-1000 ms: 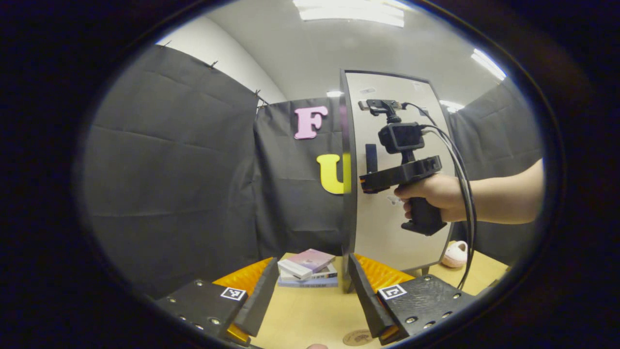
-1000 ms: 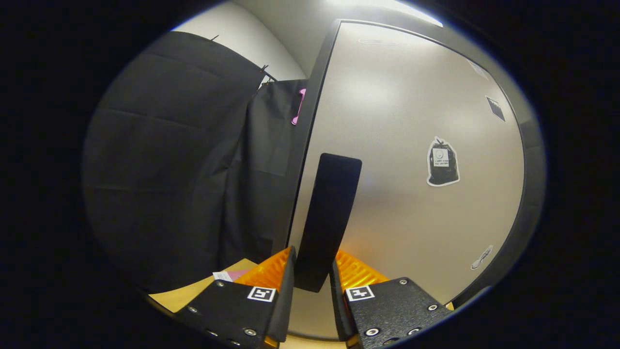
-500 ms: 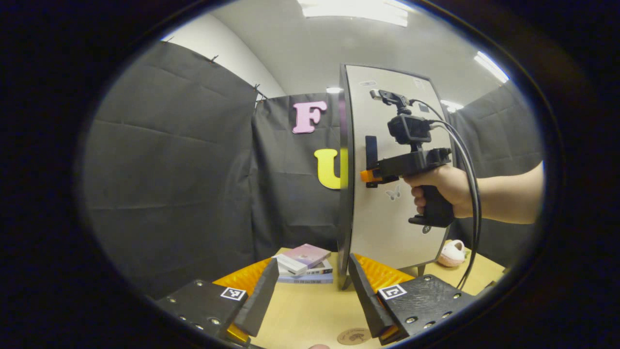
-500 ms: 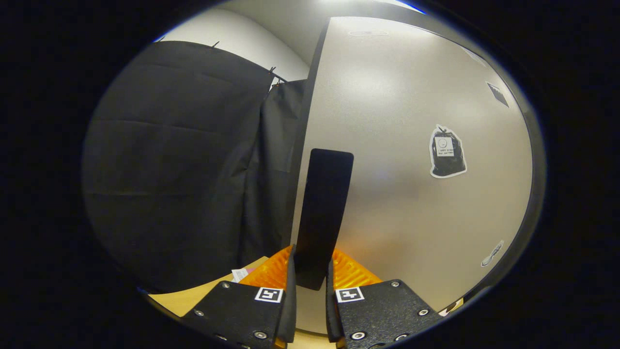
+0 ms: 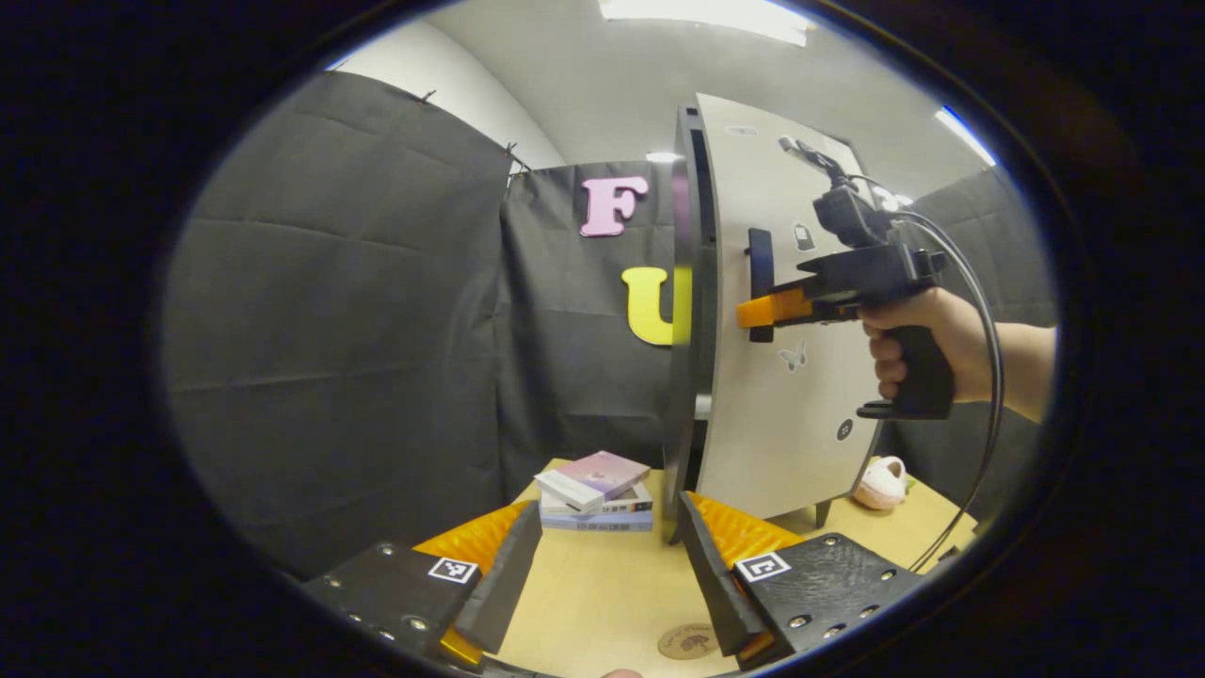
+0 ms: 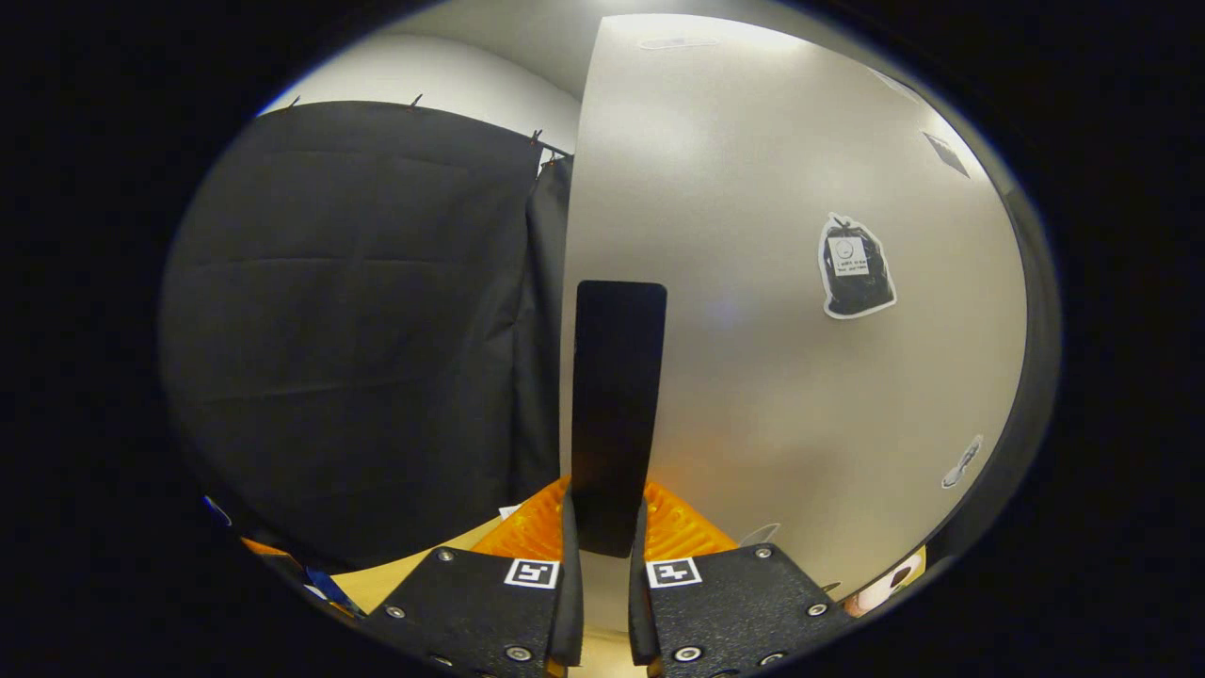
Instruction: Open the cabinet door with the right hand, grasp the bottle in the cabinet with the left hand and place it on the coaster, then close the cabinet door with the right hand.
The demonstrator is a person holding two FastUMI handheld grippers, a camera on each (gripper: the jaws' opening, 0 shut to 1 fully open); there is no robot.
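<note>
Pale grey and matte, the cabinet door (image 6: 800,311) is standing slightly ajar from the dark cabinet frame (image 5: 680,330), so the opening step is under way but looks far from finished. The right gripper (image 6: 603,546) is pinching the lower end of the flat black door handle (image 6: 614,395) between both fingers, as the left gripper view also shows from the side. The left gripper (image 5: 607,565) is waiting with its fingers spread wide and nothing between them, low over the wooden table (image 5: 593,603). The round coaster (image 5: 687,642) is lying just in front of it, bare. The bottle is hidden behind the door; grasping, placing and closing all remain.
</note>
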